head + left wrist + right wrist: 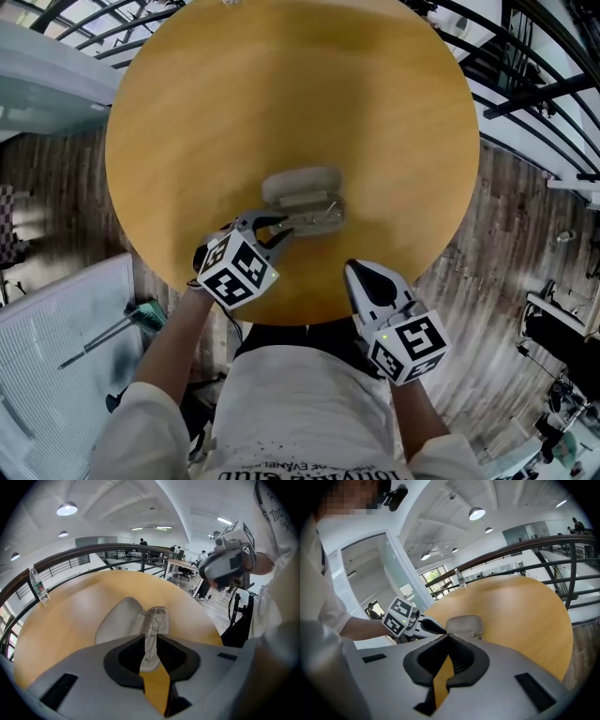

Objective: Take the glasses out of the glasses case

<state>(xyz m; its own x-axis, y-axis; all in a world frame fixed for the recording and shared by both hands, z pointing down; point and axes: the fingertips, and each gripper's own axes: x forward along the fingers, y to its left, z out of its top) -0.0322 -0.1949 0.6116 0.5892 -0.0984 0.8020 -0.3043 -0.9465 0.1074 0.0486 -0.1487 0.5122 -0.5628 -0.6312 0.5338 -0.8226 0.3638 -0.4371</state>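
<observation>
An open grey glasses case (300, 186) lies near the middle of the round wooden table (281, 84), lid (119, 620) folded back. Thin wire-framed glasses (153, 620) rest folded in its tray. My left gripper (284, 231) reaches in from the near side, and its jaws (150, 641) are closed around the near end of the wire frame. My right gripper (361, 272) hovers shut at the table's near edge, right of the case and holding nothing. The right gripper view shows the case (465, 623) with the left gripper (433, 627) against it.
A clear water bottle (39, 585) stands at the far rim of the table. A dark metal railing (525, 84) curves round beyond the table. Wood flooring (487, 281) lies below on the right, and a white panel (56, 366) at lower left.
</observation>
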